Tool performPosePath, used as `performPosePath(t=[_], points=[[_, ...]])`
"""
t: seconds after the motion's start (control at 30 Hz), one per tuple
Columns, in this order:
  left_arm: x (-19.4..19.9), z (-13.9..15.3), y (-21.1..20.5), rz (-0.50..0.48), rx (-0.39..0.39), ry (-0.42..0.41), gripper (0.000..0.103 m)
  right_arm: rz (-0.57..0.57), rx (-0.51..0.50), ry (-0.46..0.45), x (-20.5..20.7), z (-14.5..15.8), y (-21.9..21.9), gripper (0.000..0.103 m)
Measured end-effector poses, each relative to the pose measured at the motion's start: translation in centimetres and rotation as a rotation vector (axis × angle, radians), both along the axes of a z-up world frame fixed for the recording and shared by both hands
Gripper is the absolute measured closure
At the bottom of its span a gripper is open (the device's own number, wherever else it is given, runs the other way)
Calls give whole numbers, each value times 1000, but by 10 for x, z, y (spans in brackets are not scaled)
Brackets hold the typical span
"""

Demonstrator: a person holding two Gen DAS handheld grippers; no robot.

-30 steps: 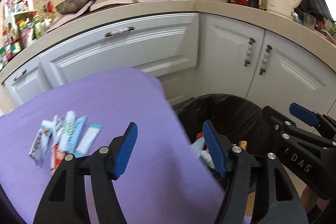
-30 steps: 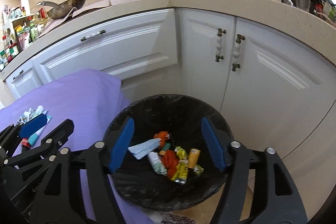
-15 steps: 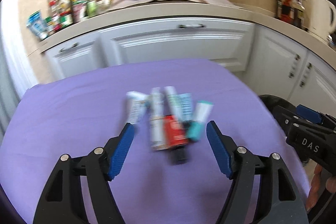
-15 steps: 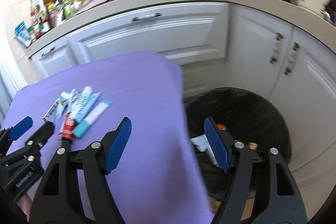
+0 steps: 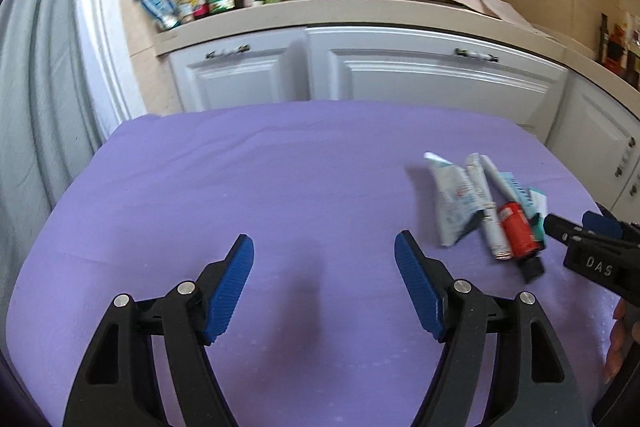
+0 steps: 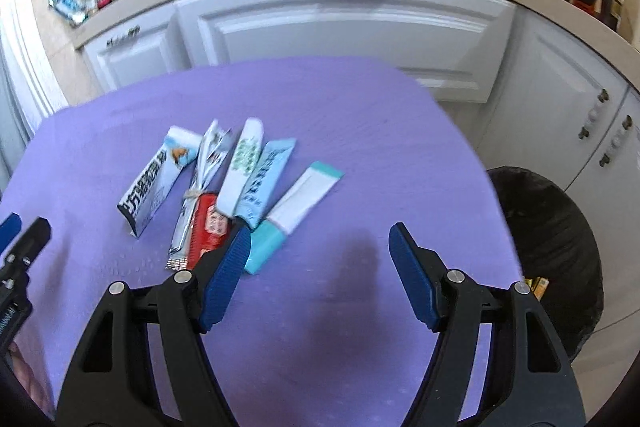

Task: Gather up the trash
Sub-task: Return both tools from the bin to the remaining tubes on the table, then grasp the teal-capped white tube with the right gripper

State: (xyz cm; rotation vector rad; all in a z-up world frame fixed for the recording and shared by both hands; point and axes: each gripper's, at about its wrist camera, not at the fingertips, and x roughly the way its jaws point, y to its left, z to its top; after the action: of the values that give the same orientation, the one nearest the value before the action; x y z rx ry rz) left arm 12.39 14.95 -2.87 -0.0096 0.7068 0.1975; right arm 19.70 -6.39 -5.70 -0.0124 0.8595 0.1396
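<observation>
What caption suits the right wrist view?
Open right tool hovering beside wrappers on purple cloth, bin nearby.

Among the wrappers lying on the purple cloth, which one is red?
The short red wrapper at the near end of the fan, beside the silver crumpled one. All the others are white, pale blue or teal.

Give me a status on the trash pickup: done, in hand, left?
Done: some trash lies in the black bin. In hand: nothing; the left gripper and the right gripper both stand open and empty over the purple cloth. Left: the pile of wrappers on the cloth.
</observation>
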Motion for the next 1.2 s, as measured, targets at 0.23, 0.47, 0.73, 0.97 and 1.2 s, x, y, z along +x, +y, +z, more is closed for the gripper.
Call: performPosePath(t=[0.23, 0.47, 0.73, 0.97, 1.2], points=[[0, -3, 13, 3, -20, 3, 32, -24, -59, 30, 8, -10, 1, 34], [4, -5, 13, -9, -33, 8, 32, -41, -54, 29, 16, -10, -11, 47], [7, -7, 5, -29, -37, 16, 32, 12, -58, 43, 23, -11, -5, 69], [10, -8, -4, -43, -46, 24, 30, 32, -27, 37, 17, -10, -15, 90], [11, -6, -24, -91, -45, 21, 29, 9, -22, 4, 12, -4, -26, 92]])
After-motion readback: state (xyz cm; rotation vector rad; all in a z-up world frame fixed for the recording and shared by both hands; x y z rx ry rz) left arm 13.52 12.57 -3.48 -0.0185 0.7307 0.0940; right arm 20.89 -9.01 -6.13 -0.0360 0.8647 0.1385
